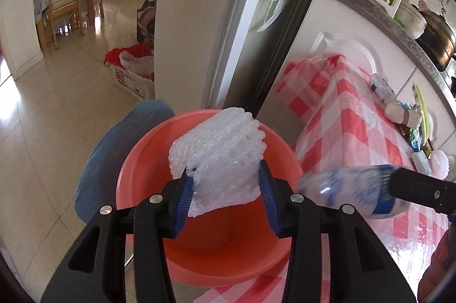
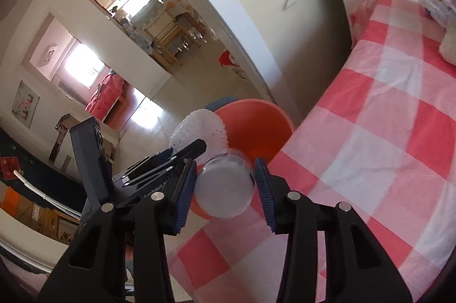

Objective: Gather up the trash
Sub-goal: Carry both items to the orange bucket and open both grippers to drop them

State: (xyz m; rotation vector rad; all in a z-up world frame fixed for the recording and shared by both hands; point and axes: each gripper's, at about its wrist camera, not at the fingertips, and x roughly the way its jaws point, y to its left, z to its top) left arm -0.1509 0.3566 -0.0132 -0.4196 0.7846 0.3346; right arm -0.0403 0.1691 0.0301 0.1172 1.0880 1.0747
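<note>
My left gripper is shut on a white foam net, with both blue pads pressing its sides. It hangs over the mouth of an orange bucket beside the table. My right gripper is shut on a clear plastic bottle with a blue label, seen end-on. In the left wrist view the bottle is blurred at the bucket's right rim, with one black right finger behind it. In the right wrist view the bucket lies just ahead, with the foam net at its left rim.
A table with a red and white checked cloth stands right of the bucket. On its far side lie another bottle, a foam net and wrappers. A blue cushion is left of the bucket; a white basket stands on the floor.
</note>
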